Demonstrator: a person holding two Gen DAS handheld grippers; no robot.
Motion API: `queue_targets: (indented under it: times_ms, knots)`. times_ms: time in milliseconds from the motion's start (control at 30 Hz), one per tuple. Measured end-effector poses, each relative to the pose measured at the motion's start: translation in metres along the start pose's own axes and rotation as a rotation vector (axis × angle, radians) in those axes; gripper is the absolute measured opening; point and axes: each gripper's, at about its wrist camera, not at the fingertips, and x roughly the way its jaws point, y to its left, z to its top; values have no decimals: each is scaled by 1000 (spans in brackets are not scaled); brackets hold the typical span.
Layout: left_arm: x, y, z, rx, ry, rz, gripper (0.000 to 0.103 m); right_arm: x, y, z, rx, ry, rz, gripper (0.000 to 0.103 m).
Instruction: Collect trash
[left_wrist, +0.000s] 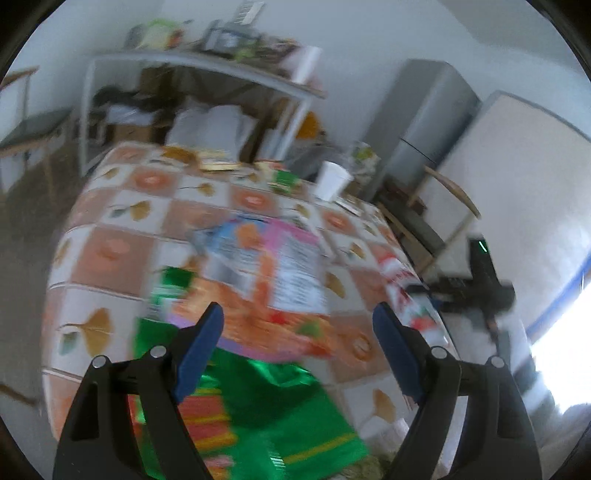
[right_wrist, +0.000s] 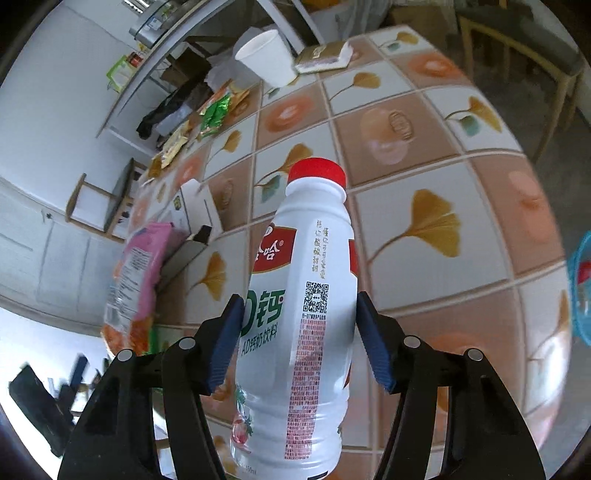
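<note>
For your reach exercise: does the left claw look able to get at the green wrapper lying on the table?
Probably yes: the left claw is open and empty, the green wrapper lies just below it, and nothing sits between them.

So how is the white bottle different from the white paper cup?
The white bottle has a red cap and a printed label; the white paper cup is plain and open on top. The bottle sits between the pads of the right tool, which press on its sides, while the cup stands by itself on the table, far from the tool. The bottle looks tall and slim, the cup short and wide-mouthed. Both are mostly white.
</note>
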Motion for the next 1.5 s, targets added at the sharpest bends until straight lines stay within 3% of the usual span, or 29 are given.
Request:
queue_targets:
  times_ms: [67, 167, 333, 433, 500, 733, 900, 1100, 1200, 1267, 1333, 1367, 1400, 1500]
  knots:
    - [4, 21, 8, -37, 37, 50, 79, 4, 4, -2, -10, -13, -8, 58]
    - [21, 43, 8, -78, 134, 120, 69, 5, 8, -4, -39, -40, -22, 58]
    - [41, 58, 3, -121, 200, 127, 57, 6, 13, -4, -93, -62, -41, 58]
    - [52, 60, 5, -135, 215, 128, 44, 5, 13, -2, -100, -59, -34, 58]
    - [54, 57, 6, -140, 211, 131, 36, 4, 9, -2, -96, -57, -24, 58]
    - [46, 49, 10, -135, 151, 94, 23, 3, 8, -3, -104, -62, -22, 58]
    - [18, 46, 16, -166, 60, -2, 16, 2, 8, -3, -106, -62, -27, 58]
    - [-48, 52, 14, -208, -64, -95, 15, 2, 8, -3, -110, -62, -39, 58]
    - [-65, 68, -1, -275, -52, -126, 15, 2, 9, -3, -112, -63, -43, 58]
    - [-65, 81, -18, -323, 5, -125, 17, 3, 9, -3, -113, -65, -43, 58]
    - [-59, 91, -36, -352, 65, -54, 24, 3, 8, -3, -109, -67, -42, 58]
    - [-56, 93, -43, -352, 88, -10, 32, 3, 8, -3, -106, -68, -41, 58]
    - [-54, 94, -46, -346, 97, 17, 42, 3, 8, -2, -105, -68, -41, 58]
    - [-52, 94, -50, -318, 89, 118, 58, 4, 8, -2, -102, -68, -40, 58]
